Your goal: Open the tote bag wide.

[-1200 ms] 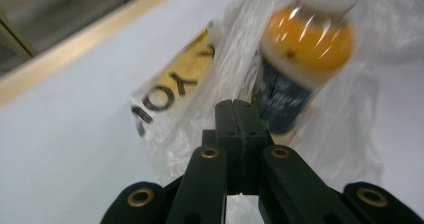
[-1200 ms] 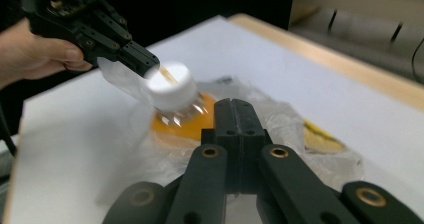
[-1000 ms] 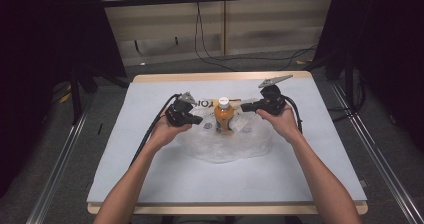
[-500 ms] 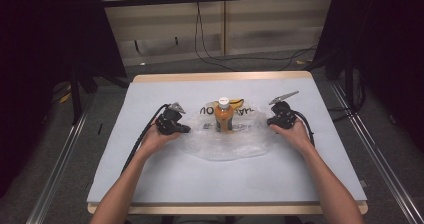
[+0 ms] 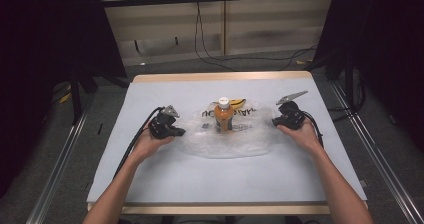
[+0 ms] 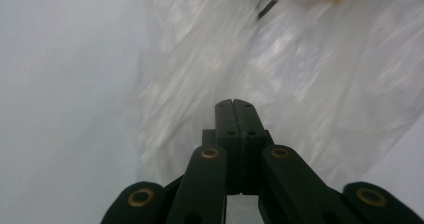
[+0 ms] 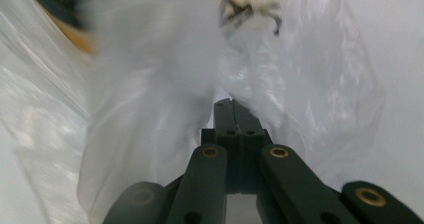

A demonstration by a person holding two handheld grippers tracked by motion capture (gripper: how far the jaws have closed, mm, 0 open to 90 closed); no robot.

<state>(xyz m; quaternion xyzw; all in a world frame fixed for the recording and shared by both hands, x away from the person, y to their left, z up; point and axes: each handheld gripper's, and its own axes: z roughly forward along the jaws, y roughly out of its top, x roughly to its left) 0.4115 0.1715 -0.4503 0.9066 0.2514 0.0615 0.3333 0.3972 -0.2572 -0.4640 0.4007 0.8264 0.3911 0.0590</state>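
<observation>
A clear plastic bag [image 5: 227, 136] lies spread flat on the white counter [image 5: 150, 184], near its centre. An orange drink bottle [image 5: 223, 118] with a white cap stands upright on or in the bag, toward the bag's 12 o'clock edge. Whether the bottle is inside the film or merely resting on it cannot be determined. A yellow item [image 5: 239, 103], partly hidden, lies just behind the bottle at its 1 o'clock.

The left claw [image 5: 176, 131] sits at the bag's 9 o'clock edge. The right claw [image 5: 276, 121] sits at the bag's 3 o'clock edge. In the left gripper view the left claw [image 6: 233, 104] is clenched, jaws pressed flat together, with crinkled film directly ahead of the tips. In the right gripper view the right claw [image 7: 230, 103] is likewise clenched, with film rising around the tips. Whether a thin layer of film is pinched between either pair of jaws cannot be determined; no gap is visible.

Status, as a judgement:
- Done: bag laid out; bottle placed at its middle; both claws positioned at opposite sides of the bag.
- Not done: bag is not lifted, gathered or closed around the bottle.
- Remaining: draw the two sides up and together while the bottle stays upright.
</observation>
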